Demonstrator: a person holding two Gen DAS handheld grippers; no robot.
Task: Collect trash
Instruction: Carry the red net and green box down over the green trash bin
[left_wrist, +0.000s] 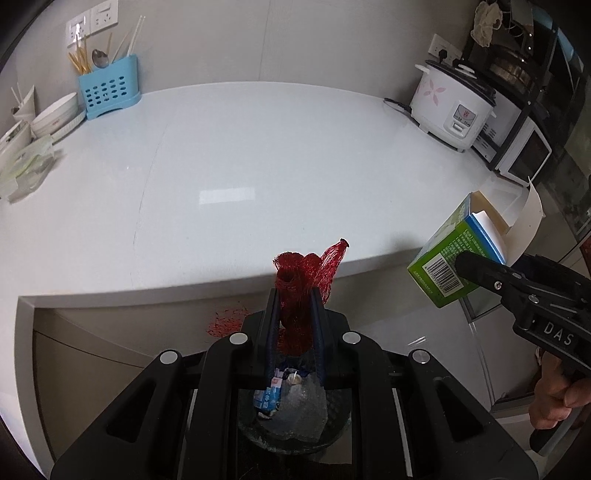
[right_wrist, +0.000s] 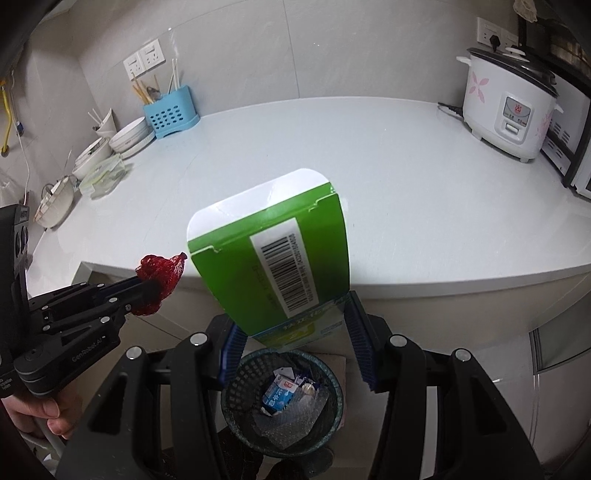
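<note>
Red mesh netting (left_wrist: 299, 291) is pinched in our left gripper (left_wrist: 294, 295). Our right gripper (right_wrist: 291, 325) clamps its fingers on a green carton (right_wrist: 280, 258), both above the mesh wastebasket (right_wrist: 240, 376).

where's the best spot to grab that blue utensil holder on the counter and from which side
Grip the blue utensil holder by its upper rim at an end clear of the chopsticks and spoon, coming from above. It stands upright against the wall, so its back is blocked, and its perforated walls look wide for the jaws.

White countertop (left_wrist: 229, 147), pale tiled wall (right_wrist: 258, 48), wall sockets (right_wrist: 144, 61), glossy light floor (left_wrist: 424, 332)
</note>
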